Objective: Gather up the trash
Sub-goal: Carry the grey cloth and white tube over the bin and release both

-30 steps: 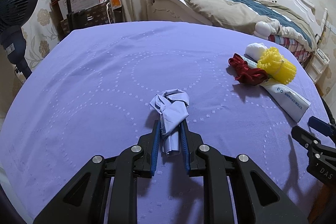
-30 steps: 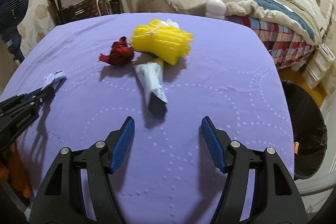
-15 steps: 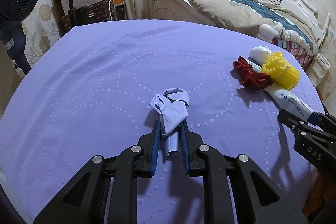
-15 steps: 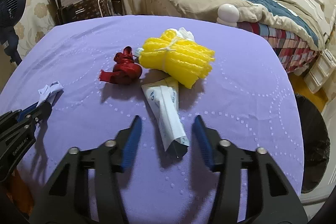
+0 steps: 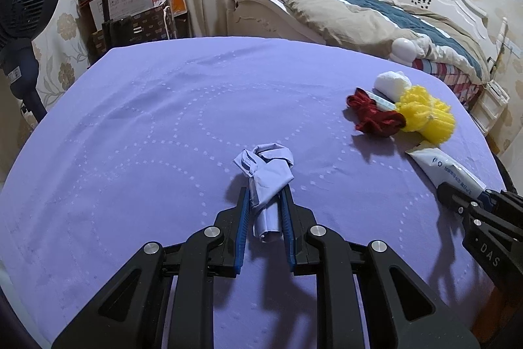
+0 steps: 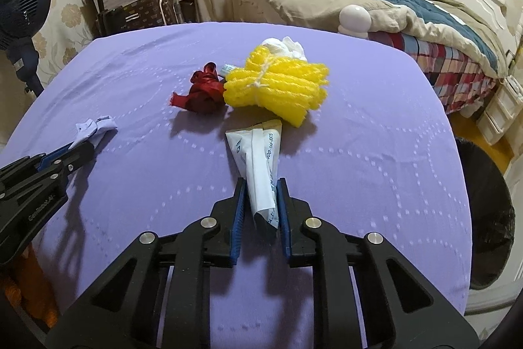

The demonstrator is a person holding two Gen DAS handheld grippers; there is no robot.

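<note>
- Pickup step: left gripper (image 5: 264, 211) pinches blue crumpled paper (image 5: 266, 165); right gripper (image 6: 260, 206) pinches white tube (image 6: 258, 159), near side of yellow bundle (image 6: 278, 87).
- Next, likely: lift both, carry to black bin (image 6: 487, 218) right of the bundle.

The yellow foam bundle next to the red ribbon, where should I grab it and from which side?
Grip the yellow foam bundle across its waist, where the white string cinches it narrowest and the strands cannot splay. Come from above on the side facing the camera: the red ribbon crowds its left end and white tissue sits behind it.
</note>
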